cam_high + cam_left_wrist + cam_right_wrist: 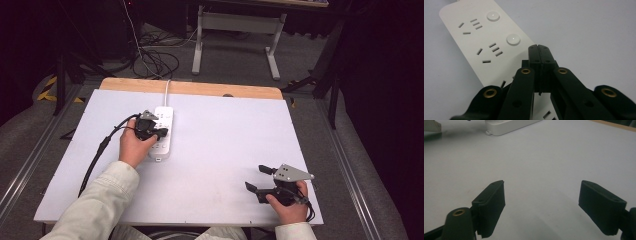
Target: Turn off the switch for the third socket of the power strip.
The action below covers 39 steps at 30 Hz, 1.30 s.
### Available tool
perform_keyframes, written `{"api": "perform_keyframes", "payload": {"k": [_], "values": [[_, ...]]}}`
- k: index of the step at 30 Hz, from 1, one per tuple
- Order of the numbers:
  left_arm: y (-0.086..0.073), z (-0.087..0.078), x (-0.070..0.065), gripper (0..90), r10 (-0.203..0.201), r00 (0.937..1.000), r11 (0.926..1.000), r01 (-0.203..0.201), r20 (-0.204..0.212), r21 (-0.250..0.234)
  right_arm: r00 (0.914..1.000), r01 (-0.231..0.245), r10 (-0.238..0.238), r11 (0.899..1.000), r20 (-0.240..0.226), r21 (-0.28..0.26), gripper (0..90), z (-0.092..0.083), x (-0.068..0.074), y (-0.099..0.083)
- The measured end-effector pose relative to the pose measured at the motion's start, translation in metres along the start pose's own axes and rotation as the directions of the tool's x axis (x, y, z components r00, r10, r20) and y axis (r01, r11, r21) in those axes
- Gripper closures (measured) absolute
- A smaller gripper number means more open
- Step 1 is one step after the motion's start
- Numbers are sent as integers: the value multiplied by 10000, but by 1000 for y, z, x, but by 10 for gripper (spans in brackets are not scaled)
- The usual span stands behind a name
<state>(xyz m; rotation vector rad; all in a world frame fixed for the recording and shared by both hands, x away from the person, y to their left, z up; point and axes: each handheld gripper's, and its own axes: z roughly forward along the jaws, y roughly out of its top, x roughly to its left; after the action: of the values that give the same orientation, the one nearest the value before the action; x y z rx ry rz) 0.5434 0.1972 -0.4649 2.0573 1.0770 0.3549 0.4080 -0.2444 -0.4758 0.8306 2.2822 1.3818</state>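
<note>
Tabletop (225, 165): a pale grey-white board is lying on a wooden top whose light wood edge is showing along the far side; the surface is looking matte and bare apart from the items below.
Power strip (164, 131): a white strip is lying flat on the left half of the tabletop, long axis running away from the person, its white cord leaving the far end over the wood edge. In the left gripper view its sockets and two round white buttons (513, 39) are facing up.
Left gripper (159, 132): the person's left hand (132, 147) is holding it over the power strip; its jaws are pressing together with nothing between them, tips sitting just above the strip near its long edge. A black cable is trailing from it toward the left near corner.
Right gripper (256, 178): the right hand (287, 202) is resting it near the right front corner, well apart from the power strip; its jaws are standing wide over bare tabletop, holding nothing.
Room: grey carpeted floor is surrounding the table; dark curtains are hanging at both sides; a white-legged table frame (235, 40) is standing beyond, with loose cables lying on the floor to its left.
</note>
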Motion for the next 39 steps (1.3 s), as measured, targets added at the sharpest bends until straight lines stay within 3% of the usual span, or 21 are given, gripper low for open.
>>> {"api": "perform_keyframes", "payload": {"k": [15, 22, 23, 27, 30, 33, 35, 39], "values": [[2, -1, -2, 900, -86, 9998, 9998, 89, -173, 181, 10000, -6, 6, 10000, -18, -15, 216, 0, 0, 0], [1, 0, -1, 900, -300, 9995, 9994, 300, -37, 182, 10000, 1, -1, 10000, -37, -17, 215, 0, 0, 0], [1, -1, -1, 900, -479, 9988, 9987, 479, 27, 202, 10000, 1, -1, 10000, -41, -18, 215, 0, 0, 0], [2, -1, -1, 900, -324, 9994, 9989, 327, -116, 341, 10000, -18, 18, 10000, -30, -34, 214, -1, 0, 0], [3, -4, 2, 900, -471, 9989, 9988, 471, -56, 137, 10000, -24, 24, 10000, -18, -29, 214, -1, 0, 0], [2, -9, 3, 900, -624, 9980, 9976, 625, -53, 282, 10000, -85, 85, 10000, 18, -51, 213, -1, 0, 0], [6, -17, -3, 900, -299, 9996, 9994, 299, -15, -151, 10000, -92, 92, 9999, 38, -73, 213, -1, 0, 0], [14, -30, -10, 900, -189, 9996, 9983, 200, 201, -546, 10000, -51, 51, 10000, 23, -22, 213, 0, 1, 0]]}}
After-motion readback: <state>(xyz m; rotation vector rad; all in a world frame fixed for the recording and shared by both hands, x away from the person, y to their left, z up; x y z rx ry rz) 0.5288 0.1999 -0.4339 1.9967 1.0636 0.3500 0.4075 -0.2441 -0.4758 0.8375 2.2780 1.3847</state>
